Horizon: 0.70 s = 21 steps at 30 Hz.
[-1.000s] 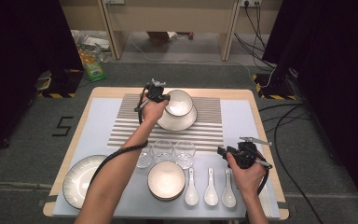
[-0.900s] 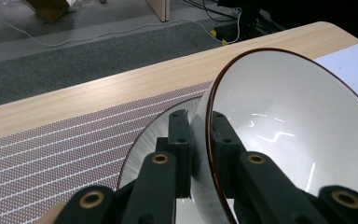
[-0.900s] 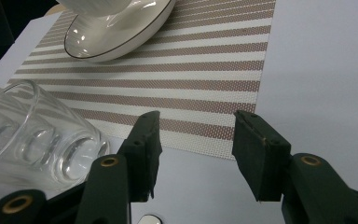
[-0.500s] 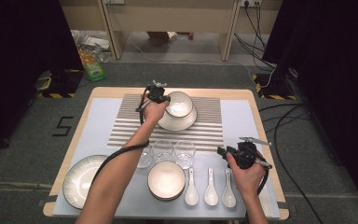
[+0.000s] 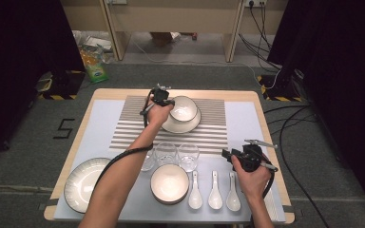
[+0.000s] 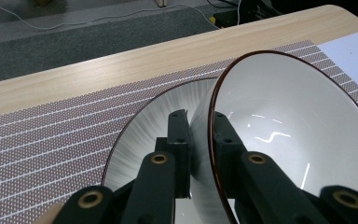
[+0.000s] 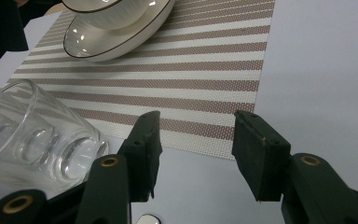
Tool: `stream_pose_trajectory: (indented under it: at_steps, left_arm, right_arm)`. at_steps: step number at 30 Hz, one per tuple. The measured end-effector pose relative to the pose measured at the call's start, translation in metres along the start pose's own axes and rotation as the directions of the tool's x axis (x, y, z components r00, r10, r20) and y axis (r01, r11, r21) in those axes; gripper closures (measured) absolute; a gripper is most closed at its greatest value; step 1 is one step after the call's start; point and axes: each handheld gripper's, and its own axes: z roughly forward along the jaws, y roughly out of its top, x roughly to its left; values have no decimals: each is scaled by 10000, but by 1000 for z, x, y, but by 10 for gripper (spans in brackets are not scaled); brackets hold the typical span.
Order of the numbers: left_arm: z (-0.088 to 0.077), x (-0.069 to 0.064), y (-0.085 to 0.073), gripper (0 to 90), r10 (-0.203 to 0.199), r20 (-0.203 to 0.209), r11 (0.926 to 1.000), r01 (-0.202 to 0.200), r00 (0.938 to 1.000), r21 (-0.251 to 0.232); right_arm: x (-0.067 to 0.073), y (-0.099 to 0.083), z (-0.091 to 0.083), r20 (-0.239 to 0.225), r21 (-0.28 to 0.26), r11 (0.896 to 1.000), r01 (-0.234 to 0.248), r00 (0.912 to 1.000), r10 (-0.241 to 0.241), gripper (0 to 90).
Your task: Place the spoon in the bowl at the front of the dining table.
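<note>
Left gripper (image 6: 198, 140): matte black two-jaw tool, jaws drawn narrow and clamped on the wall of a glossy white ceramic bowl with a thin dark-red rim (image 6: 289, 135), one jaw outside the wall, one inside. The bowl is round and deep, smooth-glazed, with light glints on its inner face; in the left gripper view it sits tilted, its mouth turned up and toward the right of that view, its rim running as a steep arc between the jaws. Being round, it has no long axis to record. It lies in a shallow white ceramic plate with fine grey radial streaks and a dark rim (image 6: 144, 135); whether the bowl's base touches the plate I cannot tell. In the high view bowl (image 5: 183, 108) and plate (image 5: 180, 126) sit on the far middle of a woven placemat striped brown and cream (image 5: 214, 133), which lies on a pale lavender table cover (image 5: 244, 118) over a light wooden tabletop (image 6: 98, 79). Right gripper (image 7: 193, 149): same black build, jaws wide apart with nothing between them, hovering over the cover near the mat's edge. Just left of it in the right gripper view, a clear dimpled drinking glass (image 7: 32, 135). In the high view, three white ceramic soup spoons (image 5: 214, 190) lie side by side, handles pointing away from the person.
</note>
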Motion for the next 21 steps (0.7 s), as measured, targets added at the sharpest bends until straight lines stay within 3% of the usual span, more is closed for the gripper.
stream_pose_trajectory:
  at_steps: [21]
  left_arm:
    - [6,3,0,807,-133,41,9998,132,9999,165]
  right_arm:
    - [1,-1,2,-18,40,10000,19,10000,-18,516]
